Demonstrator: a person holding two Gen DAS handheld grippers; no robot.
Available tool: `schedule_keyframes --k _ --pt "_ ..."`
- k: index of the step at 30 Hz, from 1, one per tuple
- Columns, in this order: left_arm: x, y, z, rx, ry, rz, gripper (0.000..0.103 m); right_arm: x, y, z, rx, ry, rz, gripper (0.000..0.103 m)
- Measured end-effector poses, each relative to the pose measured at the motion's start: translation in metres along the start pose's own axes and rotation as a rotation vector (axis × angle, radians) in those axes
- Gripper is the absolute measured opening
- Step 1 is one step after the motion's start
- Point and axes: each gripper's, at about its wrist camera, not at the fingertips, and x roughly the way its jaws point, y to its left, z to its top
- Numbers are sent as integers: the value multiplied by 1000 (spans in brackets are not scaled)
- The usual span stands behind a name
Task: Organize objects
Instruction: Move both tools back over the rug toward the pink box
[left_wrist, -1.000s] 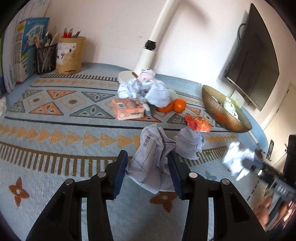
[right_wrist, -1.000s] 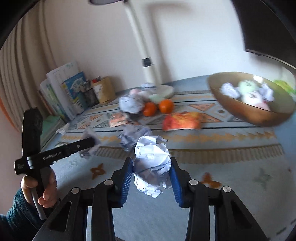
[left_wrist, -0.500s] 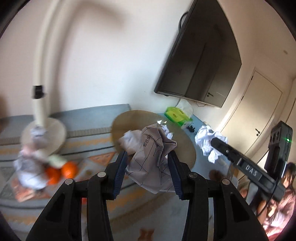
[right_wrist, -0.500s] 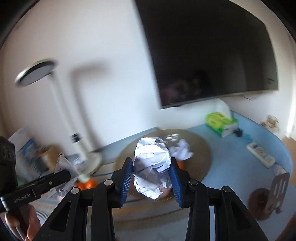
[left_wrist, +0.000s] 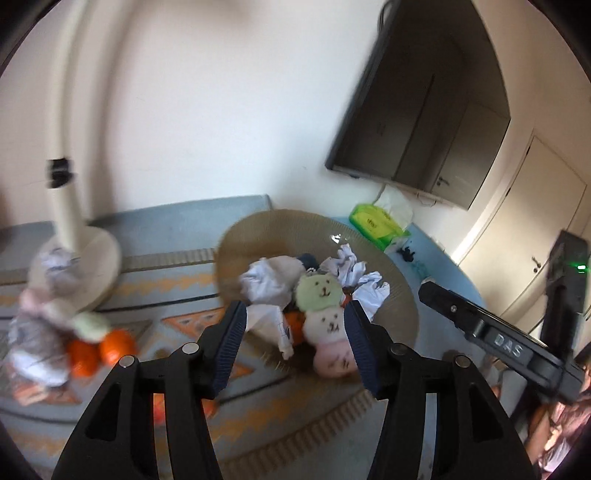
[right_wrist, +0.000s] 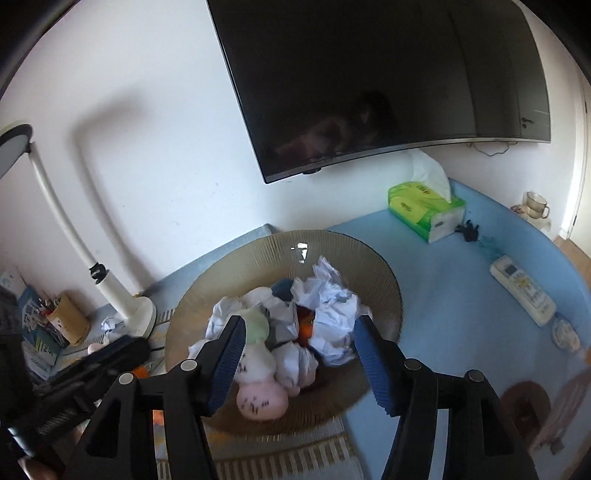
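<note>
A wide brown ribbed bowl (right_wrist: 343, 251) (left_wrist: 399, 291) stands on the table and holds several crumpled paper balls (right_wrist: 332, 314) (left_wrist: 266, 284), a plush toy (left_wrist: 325, 317) (right_wrist: 258, 369) and an orange. My left gripper (left_wrist: 293, 343) is open and empty, just above the bowl's near side. My right gripper (right_wrist: 297, 354) is open and empty, over the bowl. The right gripper's body (left_wrist: 495, 339) shows at the right in the left wrist view.
More paper balls, a plush and oranges (left_wrist: 99, 347) lie on the patterned mat by a white lamp base (left_wrist: 88, 266). A green tissue box (right_wrist: 424, 206), a remote (right_wrist: 524, 291) and a cup (right_wrist: 535, 203) sit on the blue table. A TV (right_wrist: 388, 74) hangs on the wall.
Both grippers swung from the mat to the bowl. Each held a crumpled paper ball before; now both are open and the paper lies in the bowl.
</note>
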Motion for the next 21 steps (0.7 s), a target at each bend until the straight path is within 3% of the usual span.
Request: schedule_keyframes --k 2,4,5,6,9,12,17,19,21 --pt "-37 8 -7 -8 -41 -18 54 -15 11 -4 -7 -9 45 60" --pt "-79 17 -15 -3 -99 -4 71 -32 27 -8 -34 -24 86 65" --pt "-104 23 -21 -9 -147 12 91 -43 39 -10 -54 -37 117 65" --pt "-121 28 -26 -17 -183 26 103 -51 50 -11 -70 -48 146 65" --pt "-172 52 -47 -51 -260 112 102 -71 83 -25 -111 -60 235 72" --pt "-198 87 -74 -83 -269 233 102 -73 113 -56 -123 -79 291 98" --pt "-180 162 -127 -147 -191 485 102 -27 154 -125 -205 -21 233 101" --pt "-167 175 -137 -166 -142 490 102 -8 169 -146 -275 9 151 101" --pt "-153 180 -137 -158 -139 458 102 4 179 -154 -321 30 142 101"
